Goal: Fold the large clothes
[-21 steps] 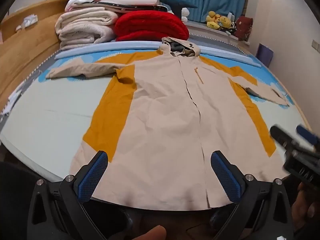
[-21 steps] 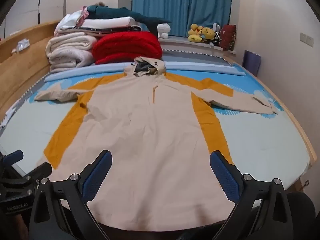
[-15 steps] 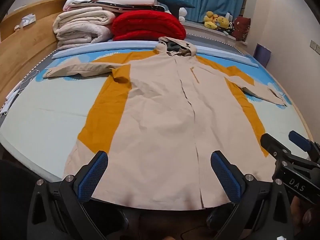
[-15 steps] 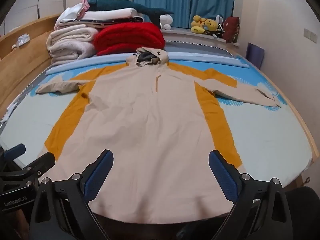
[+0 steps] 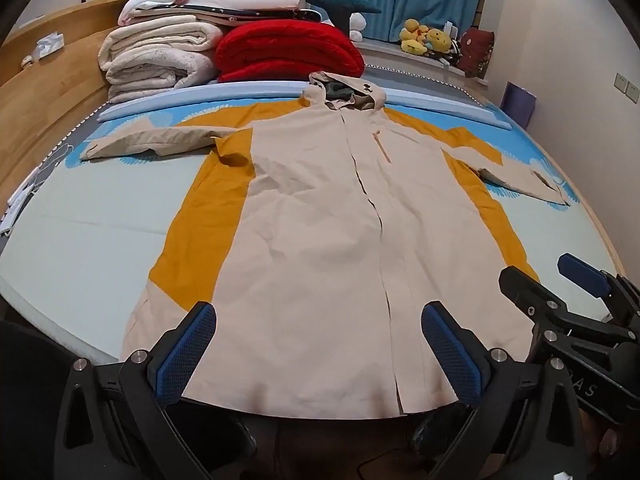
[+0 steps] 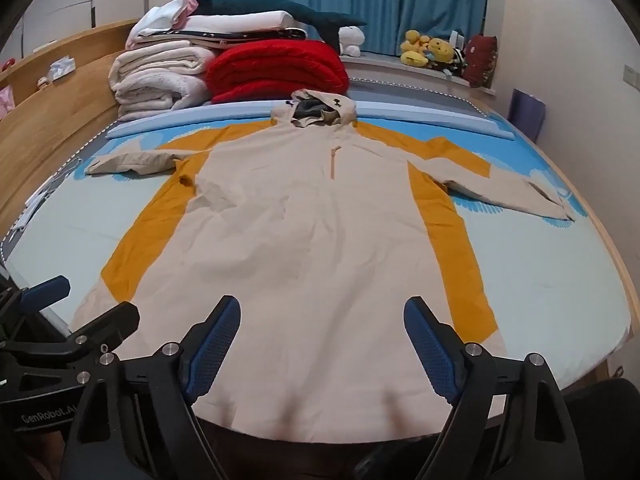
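A long beige hooded coat (image 5: pixel 320 240) with mustard side panels lies spread flat on the bed, hood at the far end, both sleeves out sideways. It also shows in the right wrist view (image 6: pixel 312 240). My left gripper (image 5: pixel 320 316) is open and empty just above the coat's near hem. My right gripper (image 6: pixel 322 312) is open and empty over the hem too. The right gripper shows at the right edge of the left wrist view (image 5: pixel 560 280). The left gripper shows at the left edge of the right wrist view (image 6: pixel 80 304).
The bed (image 5: pixel 80 240) has a pale blue mattress and a wooden frame (image 5: pixel 40 112) on the left. Folded white blankets (image 5: pixel 160 56) and a red quilt (image 5: pixel 288 52) are stacked at the far end. Plush toys (image 5: pixel 424 40) sit by the blue curtain. A wall is on the right.
Both grippers have moved a little closer together and forward over the hem. Their jaws stay open. The coat has not moved.
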A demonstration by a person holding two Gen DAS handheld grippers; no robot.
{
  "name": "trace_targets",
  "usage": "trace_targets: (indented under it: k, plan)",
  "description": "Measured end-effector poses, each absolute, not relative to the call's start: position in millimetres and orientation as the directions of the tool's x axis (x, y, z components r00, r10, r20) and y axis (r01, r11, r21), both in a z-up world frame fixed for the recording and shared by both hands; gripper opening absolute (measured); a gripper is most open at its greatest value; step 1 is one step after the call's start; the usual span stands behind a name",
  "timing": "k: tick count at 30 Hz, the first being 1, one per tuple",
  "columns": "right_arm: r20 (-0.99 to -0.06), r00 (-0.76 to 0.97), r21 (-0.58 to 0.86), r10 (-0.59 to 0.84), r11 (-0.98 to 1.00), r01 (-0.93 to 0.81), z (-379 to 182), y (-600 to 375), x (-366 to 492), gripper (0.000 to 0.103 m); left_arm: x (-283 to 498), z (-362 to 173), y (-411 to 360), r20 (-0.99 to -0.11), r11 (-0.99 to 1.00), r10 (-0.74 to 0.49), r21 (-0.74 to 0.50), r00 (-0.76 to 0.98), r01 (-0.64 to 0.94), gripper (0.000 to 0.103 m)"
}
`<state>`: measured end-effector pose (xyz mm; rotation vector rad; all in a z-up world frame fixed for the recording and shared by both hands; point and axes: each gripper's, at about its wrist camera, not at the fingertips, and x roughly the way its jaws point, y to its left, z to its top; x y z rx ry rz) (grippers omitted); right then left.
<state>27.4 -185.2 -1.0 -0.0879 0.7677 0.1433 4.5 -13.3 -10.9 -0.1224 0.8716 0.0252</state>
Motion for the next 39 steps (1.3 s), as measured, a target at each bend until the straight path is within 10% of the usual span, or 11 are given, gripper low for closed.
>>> trace_targets:
  k: [39]
  plan:
    - [-0.697,0.710,-0.033,0.098,0.985,-0.168,-3.0,-183.5,27.3,0.084,4.3,-9.0,-9.0,-0.764,0.990,-0.033,-0.112,0.644,-0.082,0.102]
